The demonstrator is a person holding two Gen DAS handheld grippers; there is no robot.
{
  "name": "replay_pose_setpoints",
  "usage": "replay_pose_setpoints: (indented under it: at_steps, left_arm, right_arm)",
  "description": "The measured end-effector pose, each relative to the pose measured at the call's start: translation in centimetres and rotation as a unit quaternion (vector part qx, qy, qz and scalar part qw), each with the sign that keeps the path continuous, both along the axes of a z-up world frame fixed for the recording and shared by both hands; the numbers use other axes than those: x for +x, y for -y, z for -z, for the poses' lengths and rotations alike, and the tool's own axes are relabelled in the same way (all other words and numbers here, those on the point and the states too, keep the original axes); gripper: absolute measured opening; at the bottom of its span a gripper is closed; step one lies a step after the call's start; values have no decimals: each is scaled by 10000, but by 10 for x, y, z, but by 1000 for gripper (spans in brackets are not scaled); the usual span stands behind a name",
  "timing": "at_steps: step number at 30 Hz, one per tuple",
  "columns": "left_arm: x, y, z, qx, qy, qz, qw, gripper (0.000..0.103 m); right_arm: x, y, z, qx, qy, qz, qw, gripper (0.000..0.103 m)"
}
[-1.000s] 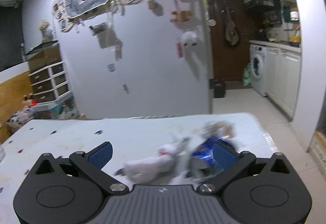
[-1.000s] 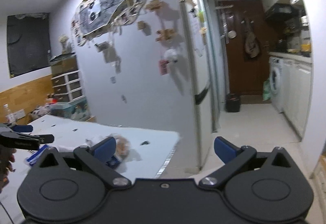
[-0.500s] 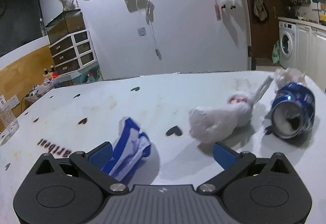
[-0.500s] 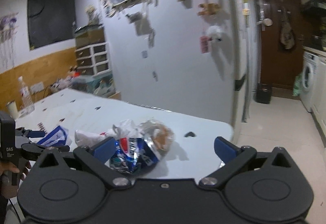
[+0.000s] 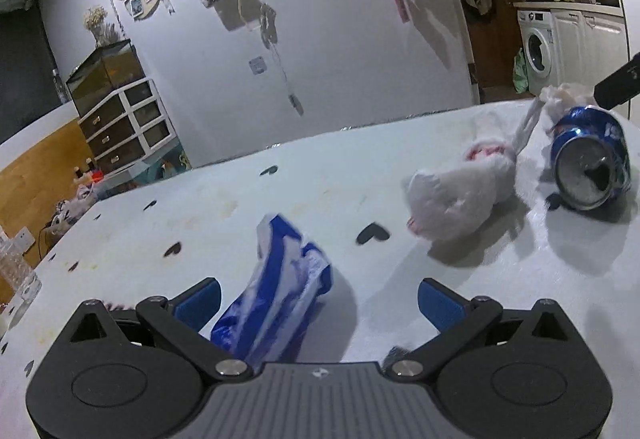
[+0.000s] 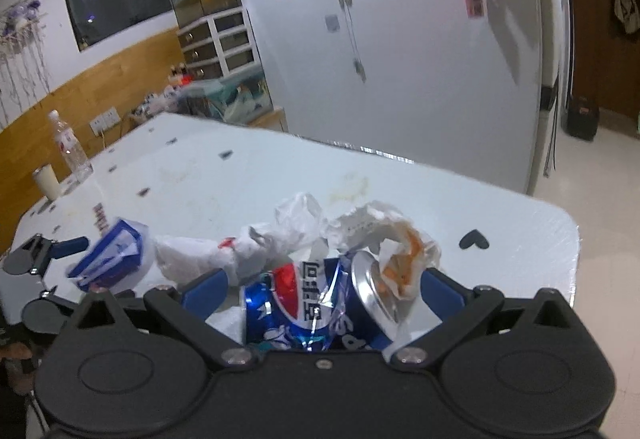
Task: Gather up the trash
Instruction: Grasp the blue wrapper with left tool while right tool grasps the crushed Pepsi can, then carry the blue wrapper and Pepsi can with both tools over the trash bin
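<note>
A crushed blue can (image 6: pixel 316 313) lies between the spread right hand-held gripper (image 6: pixel 322 289) fingers.

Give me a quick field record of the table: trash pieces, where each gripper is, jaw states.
surface: white table with small dark heart marks
left gripper: open, blue-and-white wrapper between its fingers
right gripper: open, crushed blue can between its fingers
other trash: tied white bag, crumpled stained paper behind the can
held: nothing gripped yet
</note>
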State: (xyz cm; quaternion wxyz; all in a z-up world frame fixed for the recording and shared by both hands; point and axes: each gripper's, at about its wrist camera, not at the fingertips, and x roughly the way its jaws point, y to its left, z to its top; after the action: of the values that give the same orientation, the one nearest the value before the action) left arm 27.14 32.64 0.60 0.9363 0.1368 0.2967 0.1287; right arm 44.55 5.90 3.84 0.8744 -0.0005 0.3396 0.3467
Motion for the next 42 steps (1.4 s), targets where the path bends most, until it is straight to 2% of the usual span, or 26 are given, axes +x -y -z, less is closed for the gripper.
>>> replay_pose_setpoints:
  at_steps: [6,11,14,18,22,23,27,32,36,42]
  left_arm:
    - [-1,-15,1,-176,-103,-34,9998,103]
    - [0,-26,3,-343,-148,-106,9992,103]
    - [-1,-33,4,-473,-143,-176,9986,100]
    - [0,-45,6,-748,-197,-280,9966,84]
    - [-1,-57,5,-1078,-139,-393,9933,64]
    - [-2,-59,5,-1125,-122,-431,9926,63]
    - [-3,-60,3,-1229,-14,-430,9915,55]
    - [-8,-59,-4,-1663,253,-311,9853,44]
    - [-13,-51,-9,-1897,428,-311,9804,42]
    - [-16,-31,-11,-1860,406,-414,9808,41]
  right_arm:
    - [14,-15,13,-195,-534,-392,9976,103]
    - [8,-36,17,-630,-461,-705,9945,103]
    - [1,-48,20,-1099,-308,-768,9905,103]
    - [-3,-58,24,-1444,-58,-597,9877,103]
    - [-8,-63,27,-1592,-68,-605,9854,102]
    - [-9,-64,29,-1622,-82,-585,9850,101]
    - [-17,-61,30,-1579,-31,-488,9862,99]
    - [-29,-52,30,-1383,84,-312,9899,96]
    - [-40,-45,29,-1268,195,-155,9916,95]
    - [-59,-28,26,-1043,422,121,9936,95]
